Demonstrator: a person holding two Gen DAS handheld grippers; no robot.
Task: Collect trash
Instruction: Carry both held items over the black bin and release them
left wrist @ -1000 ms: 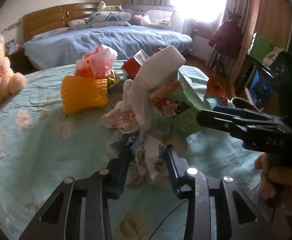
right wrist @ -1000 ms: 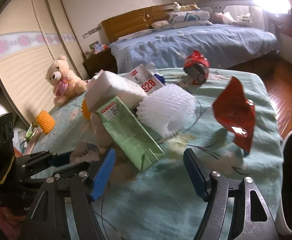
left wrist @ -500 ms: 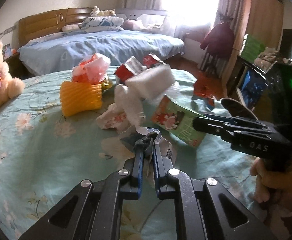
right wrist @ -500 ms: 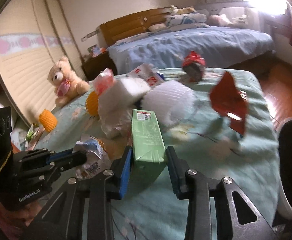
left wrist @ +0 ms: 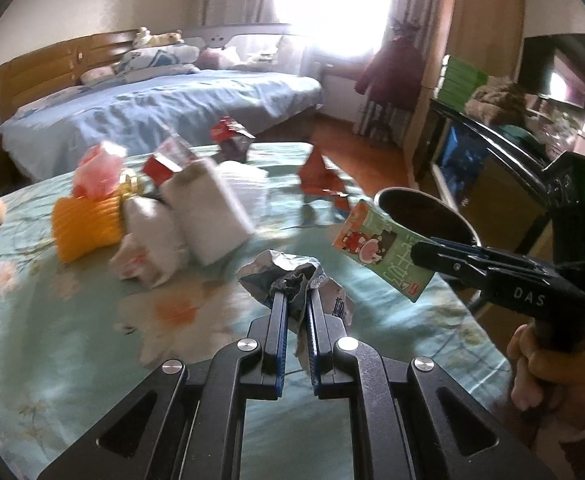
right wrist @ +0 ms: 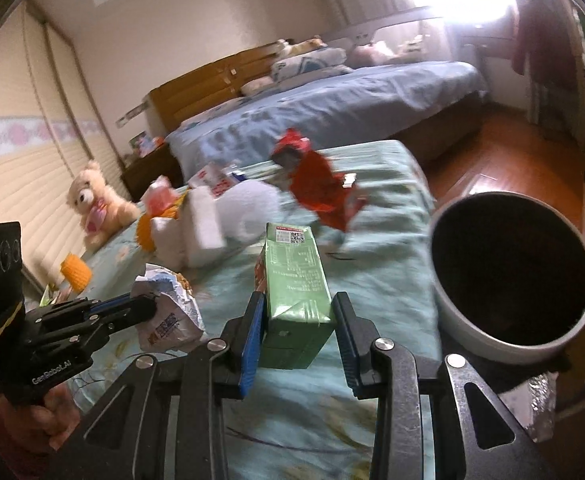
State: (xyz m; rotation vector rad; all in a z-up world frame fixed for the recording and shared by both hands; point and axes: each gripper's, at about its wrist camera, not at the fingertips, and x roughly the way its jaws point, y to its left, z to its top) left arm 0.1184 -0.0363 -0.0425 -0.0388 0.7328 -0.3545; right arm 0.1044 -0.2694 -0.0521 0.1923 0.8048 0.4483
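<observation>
1. Right wrist view: the right gripper (right wrist: 298,320) is squeezing a green paper drink carton (right wrist: 296,276), lifted just beside the round dark trash bin (right wrist: 472,336).
2. The left gripper (left wrist: 295,306) is pinched tight on a crumpled silver snack wrapper (left wrist: 292,276), near the bin (left wrist: 426,216).
3. Nothing looks dropped in yet. More trash sits farther from the bin: a red foil wrapper (right wrist: 320,188), white foam net (right wrist: 252,212), orange foam net (left wrist: 86,220).

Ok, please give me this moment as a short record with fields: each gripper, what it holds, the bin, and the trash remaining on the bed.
left gripper: shut on crumpled wrapper
right gripper: shut on green carton, fingers on both its sides
bin: open, dark inside, beside the bed on the right
carton position: near the bin rim, not inside
remaining on bedspread: yellow foam sleeve, white foam pieces, red wrapper
</observation>
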